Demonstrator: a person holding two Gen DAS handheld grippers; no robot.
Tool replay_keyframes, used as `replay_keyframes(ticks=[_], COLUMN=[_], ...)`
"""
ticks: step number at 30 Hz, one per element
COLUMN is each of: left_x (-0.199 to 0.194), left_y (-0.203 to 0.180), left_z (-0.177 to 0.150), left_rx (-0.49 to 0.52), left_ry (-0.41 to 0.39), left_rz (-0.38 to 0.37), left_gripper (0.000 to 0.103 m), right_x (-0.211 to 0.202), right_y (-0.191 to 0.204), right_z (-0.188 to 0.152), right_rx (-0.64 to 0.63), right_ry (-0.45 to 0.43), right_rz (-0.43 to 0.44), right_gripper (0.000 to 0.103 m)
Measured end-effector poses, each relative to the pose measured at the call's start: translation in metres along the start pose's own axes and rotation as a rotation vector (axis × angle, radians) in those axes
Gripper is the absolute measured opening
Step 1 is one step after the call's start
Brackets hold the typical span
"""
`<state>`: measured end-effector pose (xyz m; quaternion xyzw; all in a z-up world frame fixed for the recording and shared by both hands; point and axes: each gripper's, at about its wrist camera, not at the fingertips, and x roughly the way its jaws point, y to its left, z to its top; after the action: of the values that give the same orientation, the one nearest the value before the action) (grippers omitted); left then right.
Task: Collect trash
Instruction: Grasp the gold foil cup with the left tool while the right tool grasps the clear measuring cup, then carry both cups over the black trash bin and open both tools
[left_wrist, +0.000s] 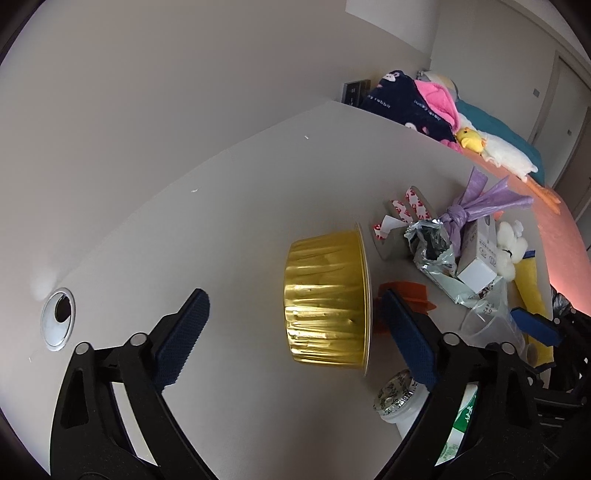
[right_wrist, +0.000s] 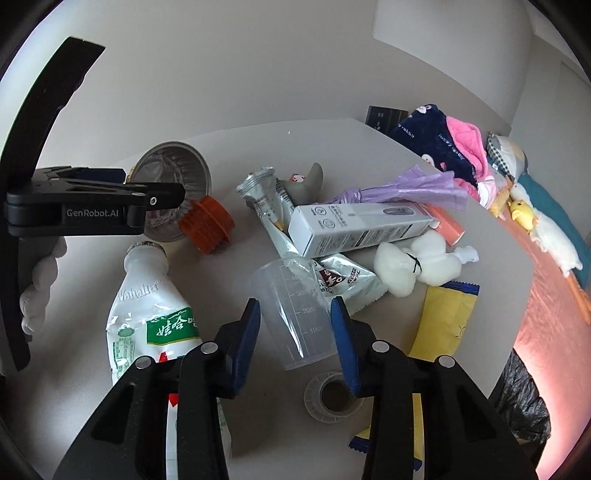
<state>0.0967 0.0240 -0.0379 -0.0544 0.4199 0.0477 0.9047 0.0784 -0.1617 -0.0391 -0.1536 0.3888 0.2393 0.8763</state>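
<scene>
While the left gripper (left_wrist: 291, 314) stands with its blue pads spread wide on either side of a gold foil cup (left_wrist: 327, 297) lying on its side, neither pad presses on the foil. In the left wrist view a round cable grommet (left_wrist: 58, 318) sits in the white table (left_wrist: 184, 240) at the far left. Right of the foil cup lie an orange ribbed cap (left_wrist: 404, 290), torn red-and-white tape backing (left_wrist: 402, 210), a crumpled silver foil pouch (left_wrist: 430, 247) and a knotted purple plastic bag (left_wrist: 476, 206).

In the right wrist view, the left gripper's black body (right_wrist: 92, 206) and a gloved hand (right_wrist: 40, 280) on its handle fill the left edge, with the foil cup (right_wrist: 177, 166) showing its open silvery inside behind it. Next comes a white Wahaha drink bottle (right_wrist: 147, 310) lying on the table, its neck pointing away, and the orange cap (right_wrist: 207, 229) just beyond it.

At centre the right gripper (right_wrist: 295, 317) has its pads drawn in to a narrow gap against the two sides of a clear plastic measuring cup (right_wrist: 295, 314), which lies tilted on the table between them, gripped. Behind the cup rest a white carton box (right_wrist: 354, 225), a silver snack wrapper (right_wrist: 343, 280) and white cotton balls (right_wrist: 413, 269). A yellow wrapper (right_wrist: 443, 317) lies to the right, and a black trash bag (right_wrist: 524, 402) hangs beyond the table edge.
</scene>
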Motion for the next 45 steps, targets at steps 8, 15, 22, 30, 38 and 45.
replay_keyframes(ticks=[8, 15, 22, 30, 38, 45], left_x=[0.011, -0.012, -0.041, -0.068, -0.084, -0.091], left_y=[0.011, 0.015, 0.011, -0.022, -0.068, -0.114], left_z=[-0.003, 0.000, 0.004, 0.012, 0.003, -0.003], left_rx=[-0.068, -0.082, -0.086, -0.035, 0.028, 0.087], left_ry=[0.056, -0.011, -0.067, -0.114, -0.125, -0.117], left_rz=[-0.034, -0.017, -0.022, -0.079, -0.135, -0.198], left_gripper=[0.028, 0.024, 0.024, 0.024, 0.024, 0.024], right_x=[-0.001, -0.015, -0.042, -0.075, -0.107, -0.130], right_y=[-0.012, -0.023, -0.034, -0.052, -0.078, -0.099], right_z=[0.001, 0.004, 0.004, -0.008, -0.031, -0.055], right_rx=[0.106, 0.177, 0.206, 0.249, 0.302, 0.348], right_ry=[0.003, -0.028, -0.080, -0.126, -0.161, -0.180], right_rz=[0.064, 0.088, 0.069, 0.036, -0.015, -0.059], right_gripper=[0.041, 0.041, 0.041, 0.041, 0.041, 0.041])
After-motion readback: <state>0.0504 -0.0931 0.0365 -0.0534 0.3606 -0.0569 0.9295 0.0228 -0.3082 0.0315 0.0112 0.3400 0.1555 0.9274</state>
